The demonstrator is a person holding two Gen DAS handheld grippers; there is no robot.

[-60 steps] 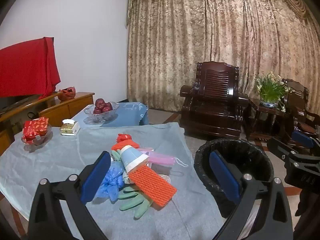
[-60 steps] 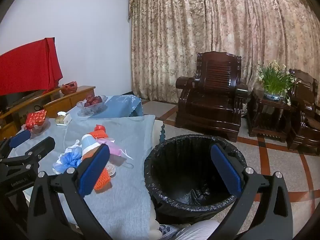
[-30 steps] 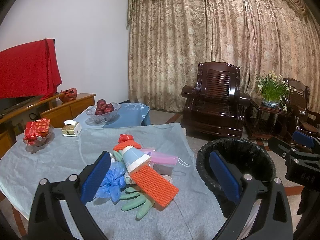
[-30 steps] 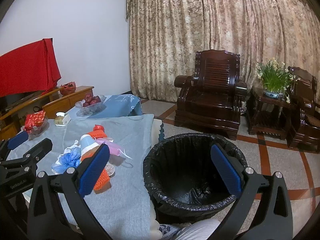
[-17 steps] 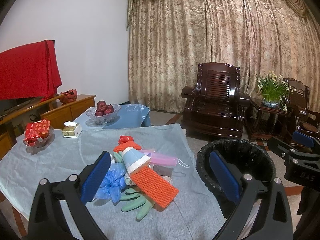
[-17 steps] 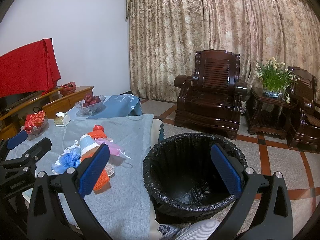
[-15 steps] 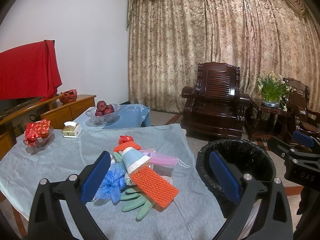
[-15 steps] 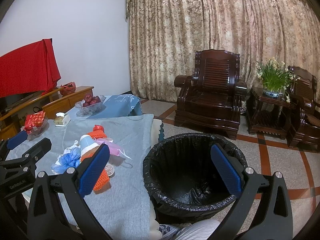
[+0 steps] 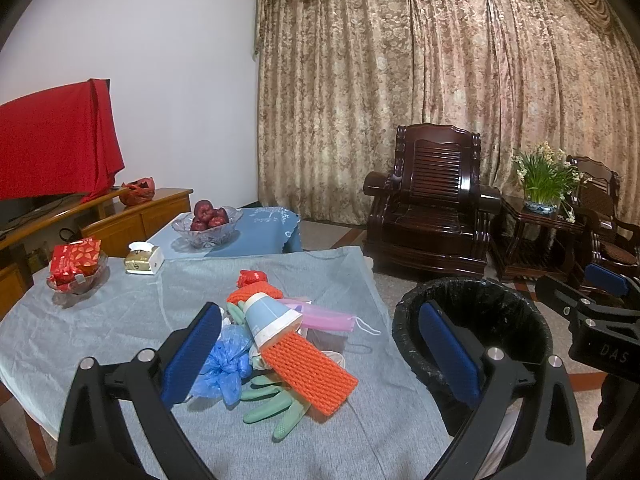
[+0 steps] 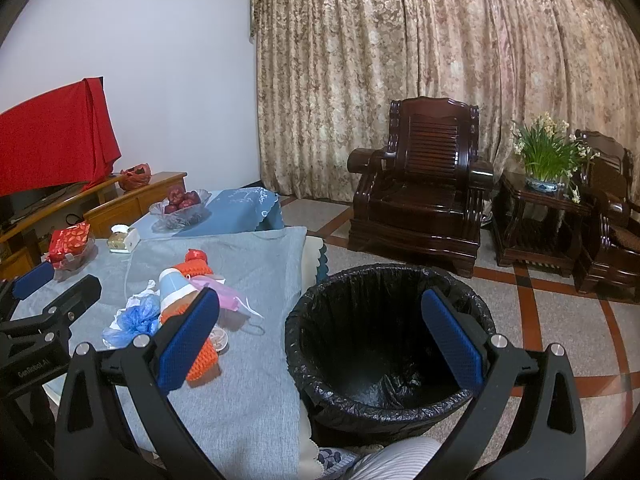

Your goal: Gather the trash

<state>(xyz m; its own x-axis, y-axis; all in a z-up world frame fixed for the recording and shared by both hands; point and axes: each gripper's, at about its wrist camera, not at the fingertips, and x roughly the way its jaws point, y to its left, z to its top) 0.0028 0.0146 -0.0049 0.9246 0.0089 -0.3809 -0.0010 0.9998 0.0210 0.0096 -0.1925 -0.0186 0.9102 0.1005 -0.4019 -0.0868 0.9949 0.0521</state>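
Grey cloth on the table [image 9: 120, 320] carries my trash heap [image 9: 276, 344], left of the black-lined bin [image 10: 384, 336], while my left gripper [image 9: 320, 354] and right gripper [image 10: 320, 340] both hang spread wide, empty.

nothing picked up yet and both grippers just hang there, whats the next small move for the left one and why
Probably ease the left gripper forward and down onto the paper cup. Its jaws are open and empty, and the cup lies on top of the trash pile, on the orange mesh sleeve, so it looks easiest to lift. The bin stands beside the table under the open right gripper.
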